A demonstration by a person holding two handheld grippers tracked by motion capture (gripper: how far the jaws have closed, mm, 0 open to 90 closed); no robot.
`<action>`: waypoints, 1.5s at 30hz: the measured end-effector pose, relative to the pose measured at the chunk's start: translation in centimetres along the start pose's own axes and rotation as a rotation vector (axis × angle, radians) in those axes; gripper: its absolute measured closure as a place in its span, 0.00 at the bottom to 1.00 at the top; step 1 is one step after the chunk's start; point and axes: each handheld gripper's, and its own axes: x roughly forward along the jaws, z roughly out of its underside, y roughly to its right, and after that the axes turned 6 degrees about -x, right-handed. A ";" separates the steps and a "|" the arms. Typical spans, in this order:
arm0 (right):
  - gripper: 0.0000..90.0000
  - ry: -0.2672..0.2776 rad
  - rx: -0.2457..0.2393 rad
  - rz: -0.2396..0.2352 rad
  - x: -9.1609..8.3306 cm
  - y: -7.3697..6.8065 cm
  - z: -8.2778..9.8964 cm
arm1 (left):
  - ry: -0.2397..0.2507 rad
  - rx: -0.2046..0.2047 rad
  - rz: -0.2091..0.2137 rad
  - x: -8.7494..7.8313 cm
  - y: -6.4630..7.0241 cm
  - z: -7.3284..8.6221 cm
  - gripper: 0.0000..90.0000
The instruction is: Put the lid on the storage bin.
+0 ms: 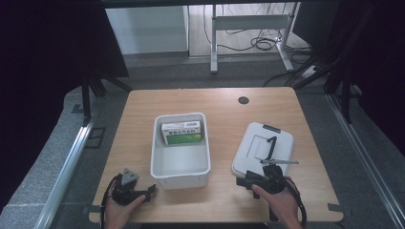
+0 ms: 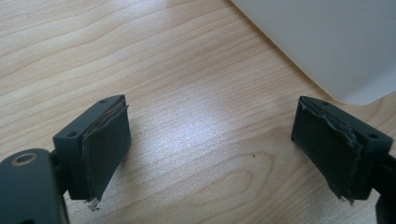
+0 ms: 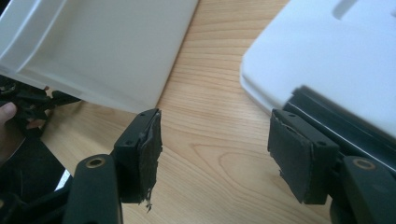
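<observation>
Right gripper [image 1: 248,182] sits nearest, at the table's front edge, jaws spread wide with nothing between them. The white lid [image 1: 263,148] lies flat directly ahead at its 12 o'clock, near edge just beside the right jaw, long axis running front to back. My read: that hand is the nearer one for the lid. The open bin [image 1: 180,150] sits at its 10 o'clock, green box [image 1: 181,133] inside. Left gripper [image 1: 149,190] also open, empty, bin corner at its 1 o'clock.
</observation>
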 end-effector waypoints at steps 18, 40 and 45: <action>0.39 -0.008 -0.010 -0.001 -0.4 0.2 -0.9 | 0.001 0.001 -0.001 -0.2 0.0 0.2 0.15; 0.39 0.021 -0.046 -0.002 -2.4 0.0 -2.8 | 0.001 0.002 0.000 -0.2 0.0 0.2 0.15; 0.39 0.021 -0.043 -0.002 -2.5 -0.1 -3.4 | 0.001 0.001 0.001 -0.2 0.0 0.2 0.15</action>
